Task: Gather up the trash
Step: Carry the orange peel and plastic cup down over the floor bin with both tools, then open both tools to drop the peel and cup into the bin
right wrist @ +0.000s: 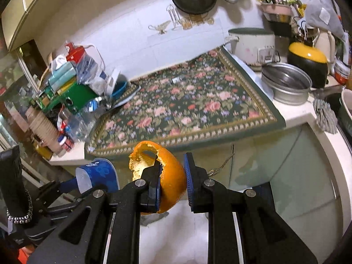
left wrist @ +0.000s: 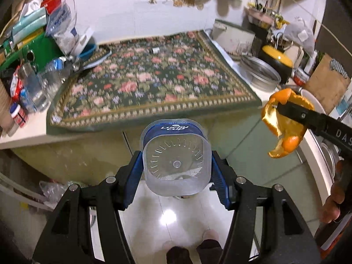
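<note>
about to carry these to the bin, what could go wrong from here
1. The orange peel looks pinched at a torn edge by the right hand-held gripper; it could tear and drop.
2. The plastic cup is squeezed between the left hand-held gripper pads; its thin wall may buckle and slip out.

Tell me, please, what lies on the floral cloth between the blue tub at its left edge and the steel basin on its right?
Only a small metallic object on the floral cloth; both views show it.

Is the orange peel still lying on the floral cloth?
No, the orange peel is pinched in the right hand-held gripper, lifted off the floral cloth and out past the counter edge.
</note>
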Action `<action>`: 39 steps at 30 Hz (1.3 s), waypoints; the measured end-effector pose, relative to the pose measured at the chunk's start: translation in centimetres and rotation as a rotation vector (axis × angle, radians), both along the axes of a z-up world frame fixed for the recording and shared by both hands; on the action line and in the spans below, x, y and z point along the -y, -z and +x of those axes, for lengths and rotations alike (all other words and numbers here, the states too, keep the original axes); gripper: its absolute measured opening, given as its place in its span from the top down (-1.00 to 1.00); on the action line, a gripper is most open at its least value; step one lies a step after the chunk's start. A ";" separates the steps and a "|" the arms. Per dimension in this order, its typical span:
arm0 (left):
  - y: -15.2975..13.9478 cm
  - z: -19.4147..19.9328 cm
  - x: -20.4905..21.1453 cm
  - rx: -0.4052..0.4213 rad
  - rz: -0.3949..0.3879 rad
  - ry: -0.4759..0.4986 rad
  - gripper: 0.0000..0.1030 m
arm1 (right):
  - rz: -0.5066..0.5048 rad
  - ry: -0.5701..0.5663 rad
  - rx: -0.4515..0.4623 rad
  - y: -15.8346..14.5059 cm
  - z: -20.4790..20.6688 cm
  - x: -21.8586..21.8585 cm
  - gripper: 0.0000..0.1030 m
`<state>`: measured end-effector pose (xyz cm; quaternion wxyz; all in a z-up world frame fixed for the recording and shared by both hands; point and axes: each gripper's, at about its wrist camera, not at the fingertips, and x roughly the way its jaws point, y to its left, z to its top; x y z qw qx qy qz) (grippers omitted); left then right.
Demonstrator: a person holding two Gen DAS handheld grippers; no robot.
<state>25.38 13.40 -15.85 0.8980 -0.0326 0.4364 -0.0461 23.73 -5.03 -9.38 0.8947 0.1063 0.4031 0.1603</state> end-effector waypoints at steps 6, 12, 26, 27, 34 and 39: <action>4.5 0.3 2.4 -0.065 -0.025 -0.029 -0.15 | -0.025 -0.027 -0.060 3.5 0.3 1.8 0.67; 11.3 1.8 4.3 -0.131 -0.082 -0.087 -0.15 | -0.077 -0.061 -0.159 10.4 1.7 3.5 0.67; 32.4 4.9 3.4 -0.300 -0.077 -0.182 -0.15 | -0.163 -0.114 -0.429 34.1 6.0 4.0 0.66; 33.7 5.1 3.2 -0.310 -0.077 -0.189 -0.15 | -0.167 -0.123 -0.439 35.4 6.4 3.6 0.66; 40.4 6.4 2.7 -0.374 -0.071 -0.179 -0.15 | -0.080 -0.169 -0.473 41.6 8.9 1.9 0.01; 42.9 8.1 4.3 -0.398 -0.087 -0.131 -0.15 | -0.071 -0.148 -0.473 42.5 9.3 2.5 0.00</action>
